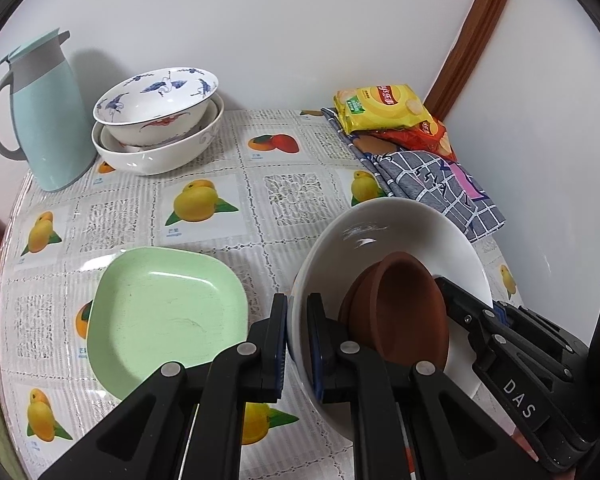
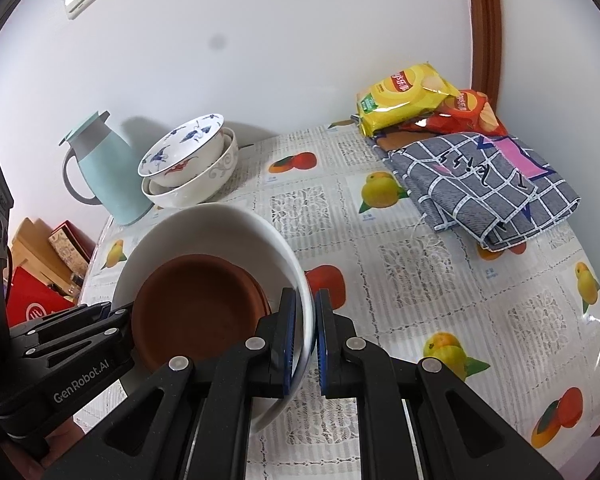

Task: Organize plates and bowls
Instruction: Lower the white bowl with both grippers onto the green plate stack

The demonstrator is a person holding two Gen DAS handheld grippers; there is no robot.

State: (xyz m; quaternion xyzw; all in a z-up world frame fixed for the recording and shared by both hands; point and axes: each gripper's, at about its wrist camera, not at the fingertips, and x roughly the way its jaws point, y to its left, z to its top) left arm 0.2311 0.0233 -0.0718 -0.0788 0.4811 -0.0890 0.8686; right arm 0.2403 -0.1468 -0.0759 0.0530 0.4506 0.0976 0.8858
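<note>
In the left wrist view, the left hand-held gripper (image 1: 297, 344) was closed on the left rim of a white bowl (image 1: 400, 236), one finger outside the wall and one inside. The white bowl was tilted and appeared to be lifted off the worktop (image 1: 260, 208), which carried a fruit-patterned cloth. Inside it lay brown saucers (image 1: 400, 312), two nested as far as I could tell. The right hand-held gripper (image 1: 456, 300) gripped the opposite rim of the same bowl. Just beside the white bowl, to its left, a pale green square plate (image 1: 164, 316) lay flat on the worktop. At the far side, near the wall, a blue-patterned bowl (image 1: 156, 96) sat tilted inside a stack of other white bowls (image 1: 156, 156), next to a light blue thermos jug (image 1: 44, 120). At the far right were a yellow chips bag (image 1: 380, 108) on a red bag (image 1: 432, 136), and a folded checked cloth (image 1: 432, 184).

In the right wrist view, the right hand-held gripper (image 2: 305, 332) was clamped on the right rim of the white bowl (image 2: 220, 220), the wall pinched between its blue pads. The brown saucers (image 2: 196, 312) rested inside. The left hand-held gripper (image 2: 112, 312) met the bowl's left rim, its fingertips partly hidden. Behind stood the thermos jug (image 2: 104, 168) and the bowl stack (image 2: 196, 184), and on the right the checked cloth (image 2: 480, 184) and chips bag (image 2: 404, 96).
</note>
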